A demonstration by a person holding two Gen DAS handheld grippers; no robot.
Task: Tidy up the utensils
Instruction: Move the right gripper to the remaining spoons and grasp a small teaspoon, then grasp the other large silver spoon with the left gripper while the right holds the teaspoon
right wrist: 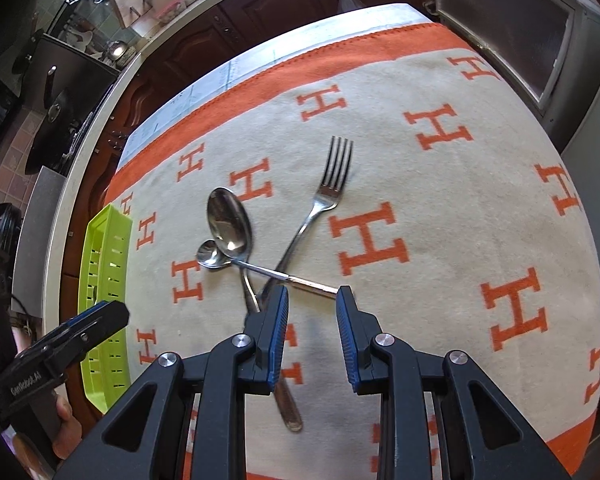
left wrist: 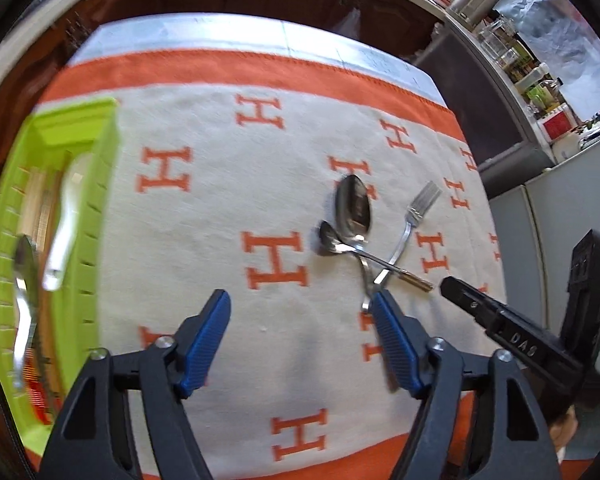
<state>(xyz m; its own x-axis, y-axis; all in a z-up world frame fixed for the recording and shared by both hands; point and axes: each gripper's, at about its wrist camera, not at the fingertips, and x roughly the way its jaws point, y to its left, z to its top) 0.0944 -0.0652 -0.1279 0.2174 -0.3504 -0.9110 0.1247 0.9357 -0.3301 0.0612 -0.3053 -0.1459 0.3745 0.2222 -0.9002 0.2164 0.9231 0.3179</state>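
A green tray (left wrist: 100, 200) is seen at nine o'clock on the patterned cloth (left wrist: 220, 200), with a spoon (left wrist: 22, 280) and a pale utensil (left wrist: 66, 216) lying inside it. The left gripper (left wrist: 300, 308) is held above bare cloth, its jaws spread apart with nothing between them. At about two o'clock from it, three utensils are piled crosswise: a large spoon (right wrist: 229, 224), a small spoon (right wrist: 211, 255) laid over its neck, and a fork (right wrist: 332, 176) whose handle passes beneath. The right gripper (right wrist: 313, 300) is poised over the pile's near end, its jaws parted and gripping nothing, the small spoon's handle tip lying just beside the right fingertip.
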